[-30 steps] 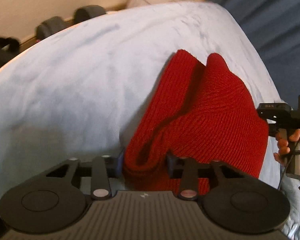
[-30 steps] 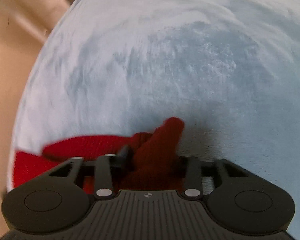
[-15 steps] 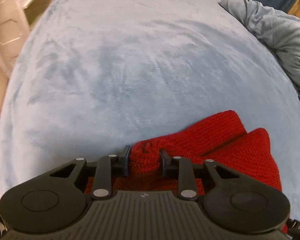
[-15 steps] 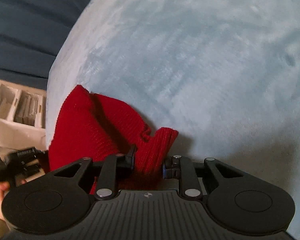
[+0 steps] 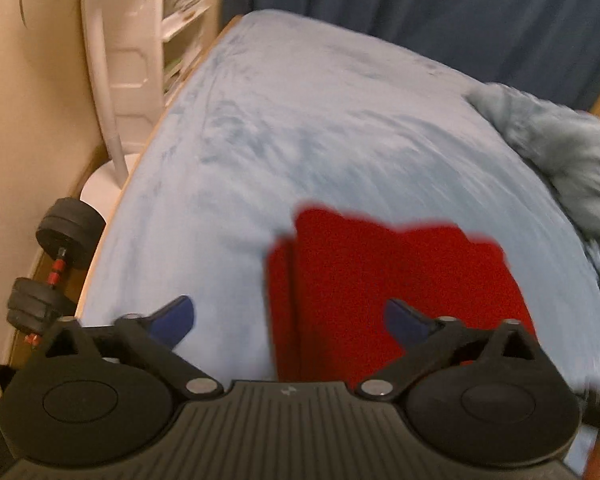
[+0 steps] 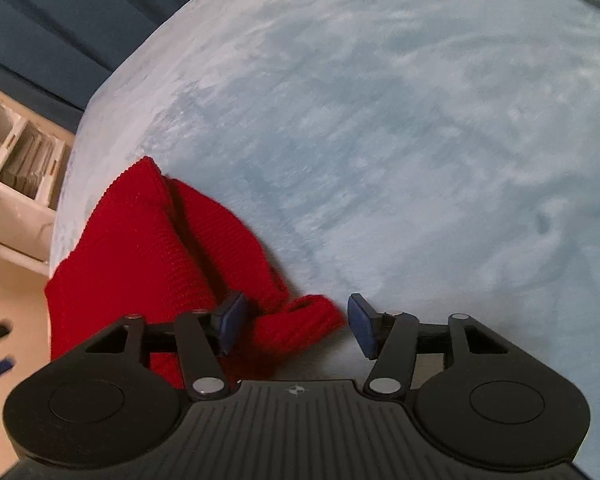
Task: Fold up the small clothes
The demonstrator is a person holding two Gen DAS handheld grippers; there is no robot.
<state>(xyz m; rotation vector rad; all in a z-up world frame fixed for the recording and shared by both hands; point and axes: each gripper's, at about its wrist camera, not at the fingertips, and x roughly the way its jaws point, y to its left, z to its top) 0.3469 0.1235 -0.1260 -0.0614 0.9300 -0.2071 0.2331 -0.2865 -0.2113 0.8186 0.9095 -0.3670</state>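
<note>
A red knitted hat (image 5: 384,280) lies folded on the pale blue bed cover (image 5: 320,140). My left gripper (image 5: 290,320) is open and empty, raised above the hat's near left edge; this view is blurred. In the right wrist view the hat (image 6: 152,248) lies at the left, near the bed's edge. My right gripper (image 6: 296,324) is open, with a corner of the hat (image 6: 300,320) lying loose between its fingers, not clamped.
A crumpled grey-blue blanket (image 5: 560,148) lies at the bed's far right. A white fan stand (image 5: 104,80) and shelves (image 5: 184,0) stand left of the bed, with a black dumbbell (image 5: 56,256) on the floor. Dark blue curtains (image 5: 420,8) hang behind.
Both grippers have opened and let go of the hat. The left gripper has pulled back and up from it; the hat now lies flat on the cover.
</note>
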